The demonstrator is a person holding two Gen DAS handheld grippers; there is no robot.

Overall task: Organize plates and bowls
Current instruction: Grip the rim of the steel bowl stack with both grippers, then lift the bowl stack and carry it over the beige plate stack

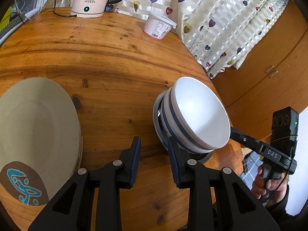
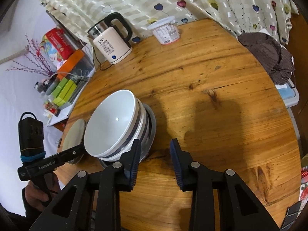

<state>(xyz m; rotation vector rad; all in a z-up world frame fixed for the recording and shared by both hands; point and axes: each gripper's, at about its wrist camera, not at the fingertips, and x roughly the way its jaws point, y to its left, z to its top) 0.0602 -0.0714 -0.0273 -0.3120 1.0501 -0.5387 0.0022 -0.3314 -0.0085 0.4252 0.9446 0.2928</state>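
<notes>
Behind the bowls (image 2: 111, 123), kettle (image 2: 112, 40), tub (image 2: 166, 31).

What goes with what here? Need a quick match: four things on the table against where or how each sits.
Things:
1. kettle
2. white tub
3. bowls
4. cream plate

Places or states:
A. lying flat, with a brown patch and blue pattern on its rim
B. stacked on a grey plate
C. plugged in at the back, showing 55
D. lidded, by the curtain

Pairs: 1-C, 2-D, 3-B, 4-A
</notes>
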